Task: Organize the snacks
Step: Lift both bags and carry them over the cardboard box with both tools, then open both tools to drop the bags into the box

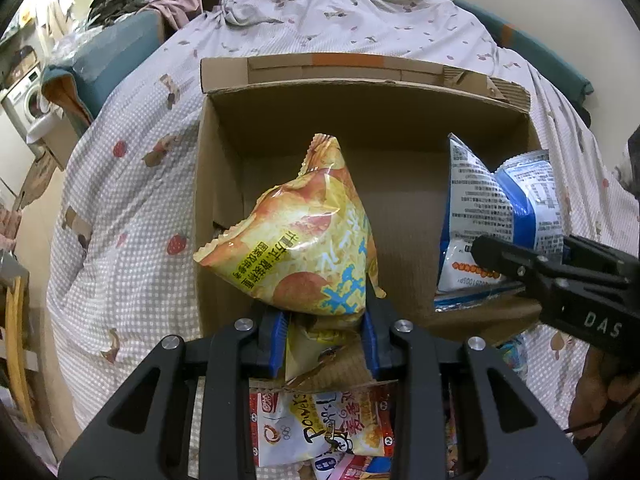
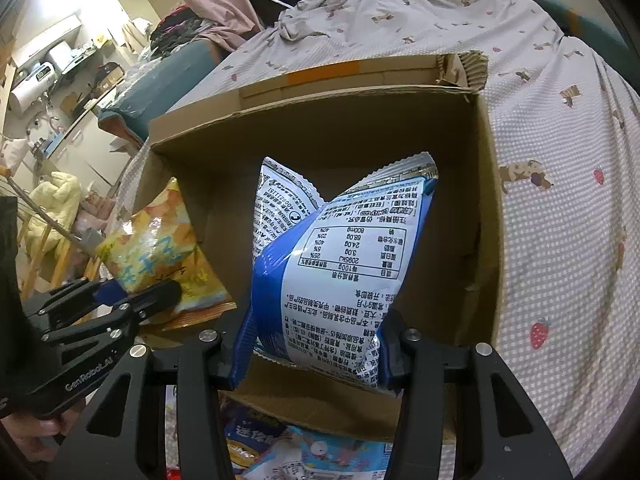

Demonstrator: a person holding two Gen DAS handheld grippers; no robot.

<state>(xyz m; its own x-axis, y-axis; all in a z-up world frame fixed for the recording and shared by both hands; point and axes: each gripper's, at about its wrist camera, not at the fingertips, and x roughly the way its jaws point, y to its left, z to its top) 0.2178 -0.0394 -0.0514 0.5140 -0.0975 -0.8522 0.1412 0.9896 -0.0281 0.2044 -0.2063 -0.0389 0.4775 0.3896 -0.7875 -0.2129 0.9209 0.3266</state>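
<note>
your left gripper [image 1: 326,344] tilts down at centre frame, pinching the yellow snack bag [image 1: 304,240] over the cardboard box [image 1: 360,104]. your right gripper [image 2: 316,354] pinches the blue and white bag [image 2: 340,256] inside it. the box sits on a checked bedspread [image 1: 132,208]; a washing machine [image 1: 24,96] stands upper left.

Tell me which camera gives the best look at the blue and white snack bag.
The right wrist view. There the blue and white snack bag fills the centre, its printed back legible, clamped in the right gripper over the cardboard box. The left wrist view shows it only at the right edge, partly hidden behind that gripper.
</note>
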